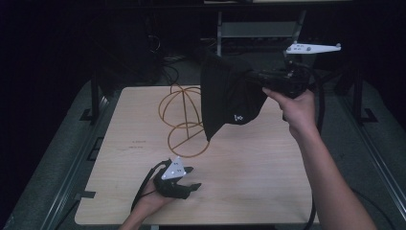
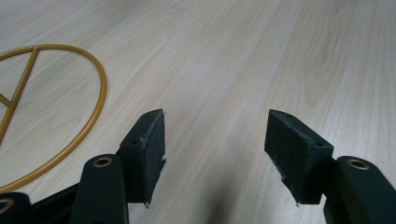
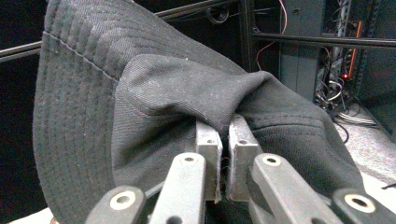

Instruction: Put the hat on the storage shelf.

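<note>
A black bucket hat [image 1: 230,93] hangs in the air over the far right part of the table, brim toward the left. My right gripper [image 1: 261,79] is shut on a fold of the hat's crown [image 3: 187,88], its jaws pinched tight together on the cloth [image 3: 223,135]. A gold wire hat stand [image 1: 184,120] with a round base ring [image 2: 70,135] stands on the table just left of the hat. My left gripper [image 1: 191,178] rests low near the table's front edge, open, with bare wood between its jaws [image 2: 215,140].
The light wooden table [image 1: 249,167] has metal rails along both sides. Dark racks, cables and a grey frame [image 1: 258,31] stand behind the far edge. A black cable [image 1: 143,184] trails from the left gripper toward the front.
</note>
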`<move>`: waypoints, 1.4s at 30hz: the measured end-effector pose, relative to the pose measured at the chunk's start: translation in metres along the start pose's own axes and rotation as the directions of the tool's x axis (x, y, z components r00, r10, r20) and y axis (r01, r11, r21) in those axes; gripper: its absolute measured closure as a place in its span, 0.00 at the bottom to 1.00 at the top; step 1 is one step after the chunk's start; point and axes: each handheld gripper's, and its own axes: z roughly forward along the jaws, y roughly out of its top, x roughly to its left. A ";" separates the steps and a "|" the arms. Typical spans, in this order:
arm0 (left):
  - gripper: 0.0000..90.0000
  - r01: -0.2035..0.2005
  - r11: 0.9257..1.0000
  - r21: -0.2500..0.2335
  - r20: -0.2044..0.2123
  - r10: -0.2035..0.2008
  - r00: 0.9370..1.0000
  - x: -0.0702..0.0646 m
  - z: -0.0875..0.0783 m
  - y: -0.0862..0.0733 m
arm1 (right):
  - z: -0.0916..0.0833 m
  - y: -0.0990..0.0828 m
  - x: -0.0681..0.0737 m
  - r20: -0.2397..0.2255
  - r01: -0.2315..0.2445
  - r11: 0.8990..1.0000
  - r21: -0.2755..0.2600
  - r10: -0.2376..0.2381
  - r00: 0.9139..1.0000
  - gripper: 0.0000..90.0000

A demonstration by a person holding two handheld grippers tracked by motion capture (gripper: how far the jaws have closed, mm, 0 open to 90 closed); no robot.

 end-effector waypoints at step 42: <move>0.42 -0.039 0.999 0.034 0.030 0.038 0.999 -0.001 0.006 -0.001 | 0.149 0.032 0.040 -0.024 0.079 0.973 0.215 -0.076 0.997 0.93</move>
